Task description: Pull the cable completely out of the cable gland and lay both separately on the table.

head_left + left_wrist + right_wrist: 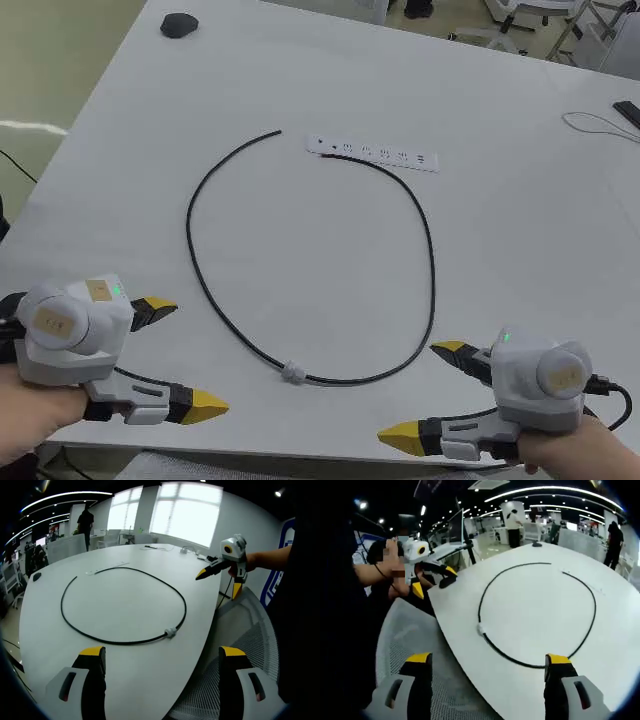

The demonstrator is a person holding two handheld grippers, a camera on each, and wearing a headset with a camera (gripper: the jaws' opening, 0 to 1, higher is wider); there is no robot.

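Cable: black loop flat on desk, threaded through white cable gland; left tool and right tool flank it, jaws spread, empty, likely readying a two-sided pull.

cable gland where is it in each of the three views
Head view: cable gland low, just left of centre.
Left gripper view: cable gland just right of centre.
Right gripper view: cable gland at centre.
Shared landmark: the black cable loop it sits on.

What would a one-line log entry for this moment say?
left gripper: open, empty | right gripper: open, empty | cable: looped on table | cable gland: on cable, untouched | step: none done
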